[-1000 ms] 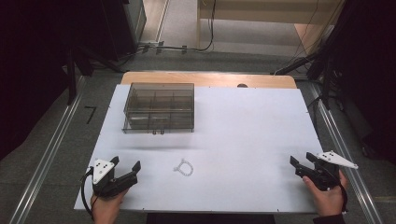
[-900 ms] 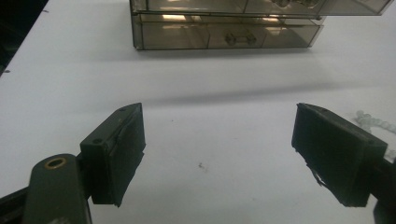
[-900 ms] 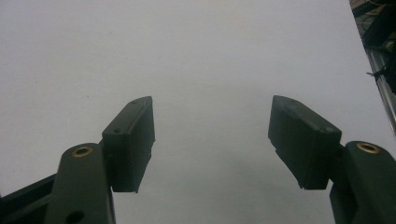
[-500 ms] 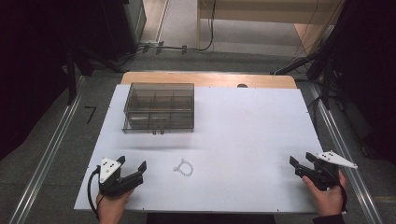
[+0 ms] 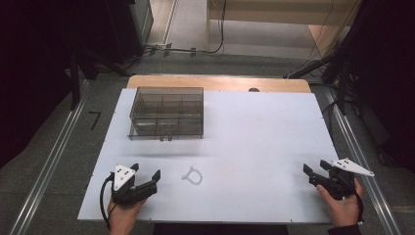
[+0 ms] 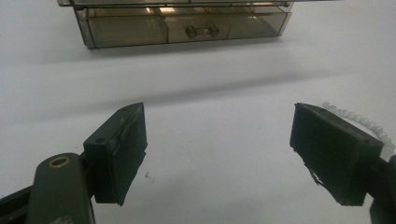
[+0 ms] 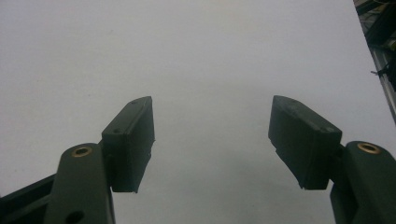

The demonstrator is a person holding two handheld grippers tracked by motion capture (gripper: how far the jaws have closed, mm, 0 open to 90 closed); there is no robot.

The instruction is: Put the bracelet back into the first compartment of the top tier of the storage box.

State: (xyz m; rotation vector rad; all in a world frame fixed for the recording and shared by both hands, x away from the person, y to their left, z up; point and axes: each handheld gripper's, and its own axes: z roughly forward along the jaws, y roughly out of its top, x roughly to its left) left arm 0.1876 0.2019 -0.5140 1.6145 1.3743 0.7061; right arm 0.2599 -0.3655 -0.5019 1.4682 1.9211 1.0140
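Presently, on my left, the left gripper (image 5: 145, 181) rests low at the near edge of the white tabletop (image 5: 254, 142), jaws spread wide and holding nothing. Against the frame a second ago it has moved inward and turned its jaws toward the small clear beaded ring (image 5: 193, 176), which lies flat on the tabletop just to its right and has not shifted. In the left gripper view the ring (image 6: 362, 123) curls beside the outer face of the right-hand jaw, so it is not yet between them. I judge this an approach to a pick: the gripper needs to swing further right before closing. Farther back, well apart from the ring, stands the smoky transparent compartment box (image 5: 166, 113), its position unchanged; a small fitting shows through its front wall. On my right, the right gripper (image 5: 321, 172) sits near the far corner, jaws spread and empty, unmoved from the earlier frames.
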